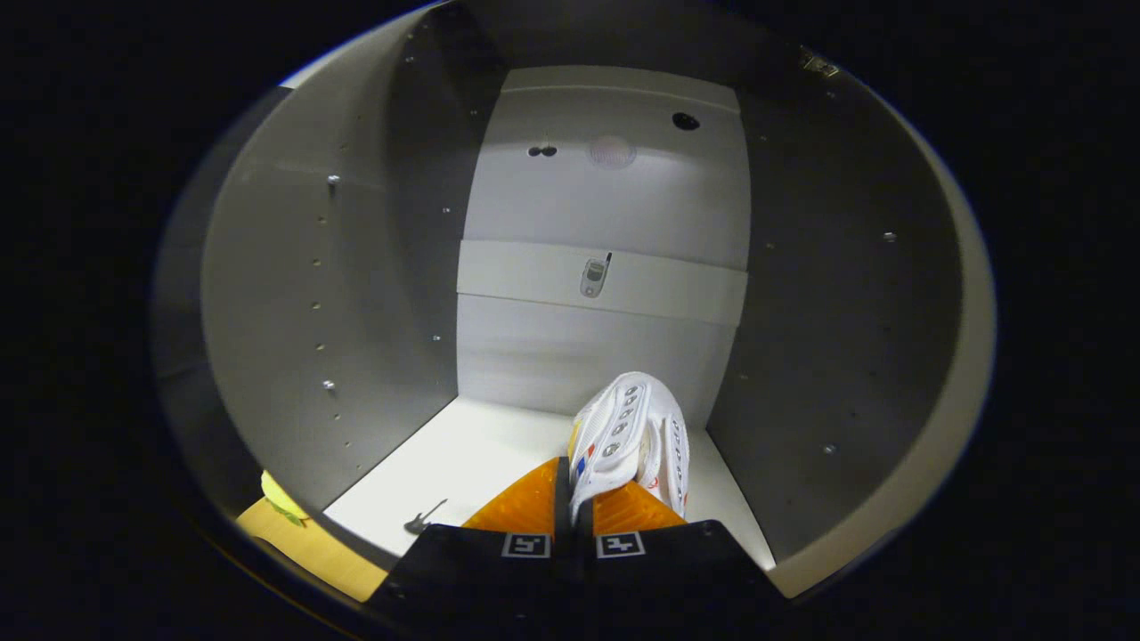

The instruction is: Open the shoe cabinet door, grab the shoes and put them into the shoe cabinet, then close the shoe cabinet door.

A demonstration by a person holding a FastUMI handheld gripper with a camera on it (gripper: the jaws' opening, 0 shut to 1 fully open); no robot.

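1. A white shoe (634,436) is seen inside the open shoe cabinet (294,294), just ahead of the hand-held gripper (574,512).
2. The shoe is made of white material with a row of small metal-ringed lace holes down each side of its front; small spots of blue, red and yellow are visible on its side near the fingers.
3. The hand-held gripper is closed on the shoe: a thin edge of the shoe is pinched between the two fingers, which stand almost together.
4. The shoe is tilted up from the fingers, its far end rising toward the back wall (606,196) of the cabinet.
5. The cabinet floor (463,463) is pale and lies beneath the shoe; whether the shoe touches it cannot be told.
6. A horizontal rail (534,276) is seen across the back wall, with a small fitting (595,276) at its middle.
7. Grey side walls with rows of small holes and screws stand on either side of the shoe.
8. A small dark mark (424,518) lies on the floor near the front edge, left of the fingers.
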